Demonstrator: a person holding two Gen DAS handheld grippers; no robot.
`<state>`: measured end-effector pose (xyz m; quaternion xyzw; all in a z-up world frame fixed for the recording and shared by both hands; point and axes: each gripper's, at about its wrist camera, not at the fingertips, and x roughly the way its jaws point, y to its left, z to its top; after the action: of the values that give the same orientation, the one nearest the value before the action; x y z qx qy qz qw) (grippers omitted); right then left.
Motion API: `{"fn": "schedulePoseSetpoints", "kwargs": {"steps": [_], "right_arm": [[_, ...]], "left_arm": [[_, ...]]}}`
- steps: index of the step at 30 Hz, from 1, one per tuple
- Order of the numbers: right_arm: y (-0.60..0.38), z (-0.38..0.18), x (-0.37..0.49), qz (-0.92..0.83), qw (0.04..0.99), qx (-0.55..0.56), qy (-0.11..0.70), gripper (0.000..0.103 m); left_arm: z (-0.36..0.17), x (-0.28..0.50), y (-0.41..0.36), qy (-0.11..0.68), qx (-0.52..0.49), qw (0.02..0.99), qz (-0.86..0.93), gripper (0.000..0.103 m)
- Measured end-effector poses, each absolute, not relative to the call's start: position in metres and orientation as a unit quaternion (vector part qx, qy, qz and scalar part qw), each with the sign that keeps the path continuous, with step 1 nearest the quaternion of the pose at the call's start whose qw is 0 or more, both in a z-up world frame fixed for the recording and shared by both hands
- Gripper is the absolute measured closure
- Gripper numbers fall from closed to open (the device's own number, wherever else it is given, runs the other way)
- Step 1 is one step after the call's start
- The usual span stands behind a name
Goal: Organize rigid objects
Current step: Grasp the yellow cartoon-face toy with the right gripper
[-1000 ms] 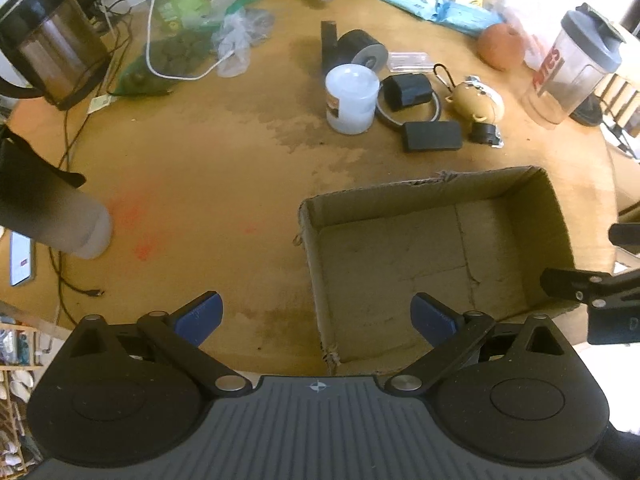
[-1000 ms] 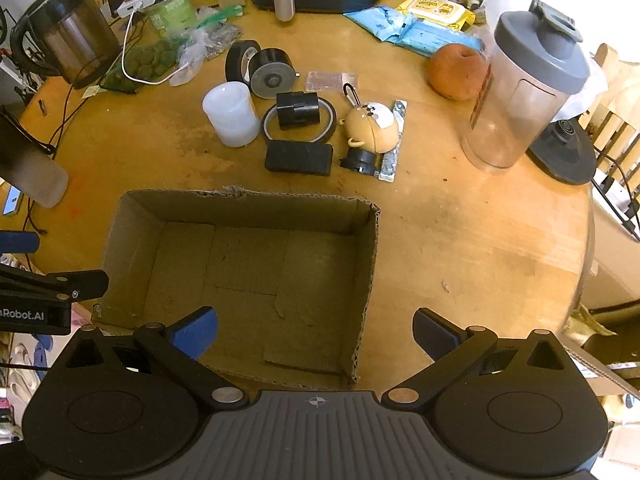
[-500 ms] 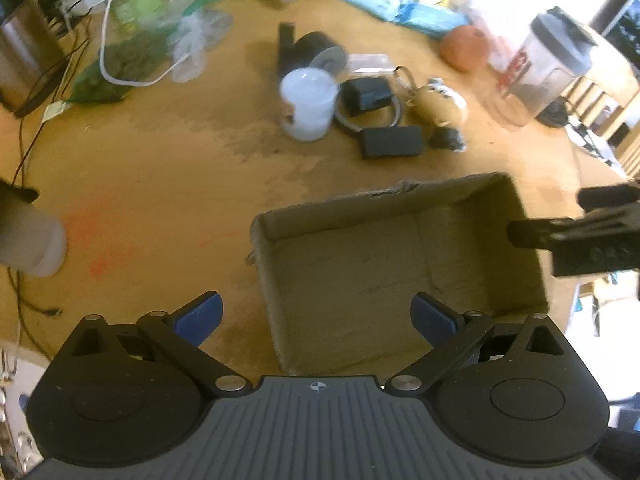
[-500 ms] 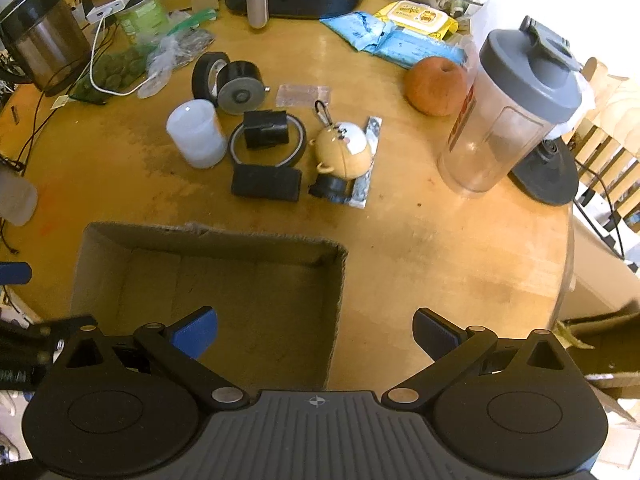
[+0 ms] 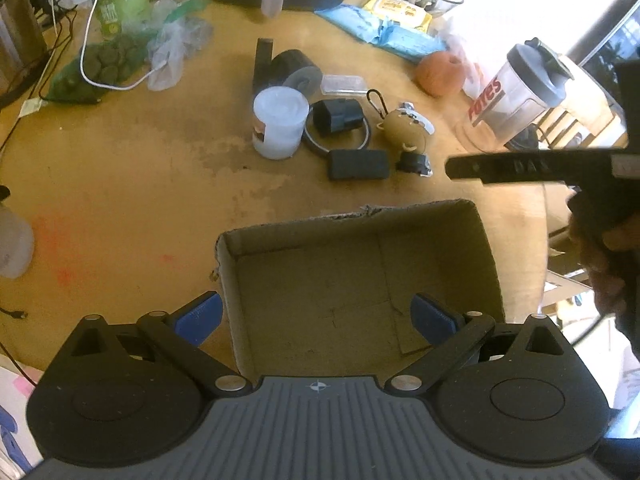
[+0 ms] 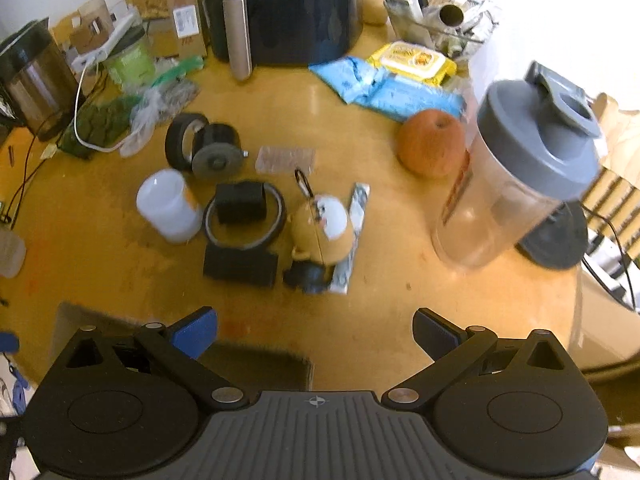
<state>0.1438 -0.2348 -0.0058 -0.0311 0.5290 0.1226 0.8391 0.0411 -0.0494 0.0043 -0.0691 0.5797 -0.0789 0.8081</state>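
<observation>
Both grippers, left gripper [image 5: 316,318] and right gripper [image 6: 314,330], have fingers spread and empty. The cardboard box [image 5: 360,280] sits empty; the small stuff, flat black case [image 6: 240,266] included, is bunched tight just beyond it, so a grab could easily knock neighbours.

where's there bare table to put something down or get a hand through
Bare wood lies left of the white jar, between the cardboard box and the green bag. More lies between the plush toy and the shaker bottle. The box floor is bare. It is crowded around the tape ring.
</observation>
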Motion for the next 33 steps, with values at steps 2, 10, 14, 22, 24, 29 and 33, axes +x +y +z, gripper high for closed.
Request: {"fn": "schedulePoseSetpoints", "kwargs": {"steps": [2,10,14,22,24,29,33], "right_arm": [[-0.234,-0.01,0.153,0.127,0.838,-0.032,0.529,0.0],[-0.221,-0.027,0.188,0.154,0.837,-0.057,0.521,0.0],[-0.212,-0.036,0.203,0.154,0.835,-0.078,0.523,0.0],[-0.202,-0.058,0.232,0.16,0.822,-0.082,0.54,0.021],[-0.199,-0.066,0.237,0.157,0.814,-0.091,0.552,0.028],[-0.195,-0.081,0.245,0.157,0.799,-0.11,0.57,0.04],[-0.196,-0.09,0.25,0.154,0.797,-0.105,0.575,0.045]], "left_arm": [[0.004,0.041,-0.049,0.581,-0.074,0.806,-0.081,0.001],[0.009,0.041,-0.04,0.573,-0.089,0.811,-0.076,0.001],[0.014,0.037,-0.031,0.557,-0.101,0.821,-0.076,0.001],[0.009,0.03,-0.013,0.561,-0.126,0.816,-0.059,0.001],[0.009,0.029,-0.01,0.558,-0.134,0.817,-0.058,0.001],[0.01,0.028,-0.001,0.553,-0.146,0.819,-0.051,0.001],[0.009,0.03,0.004,0.55,-0.152,0.82,-0.05,0.001]]}}
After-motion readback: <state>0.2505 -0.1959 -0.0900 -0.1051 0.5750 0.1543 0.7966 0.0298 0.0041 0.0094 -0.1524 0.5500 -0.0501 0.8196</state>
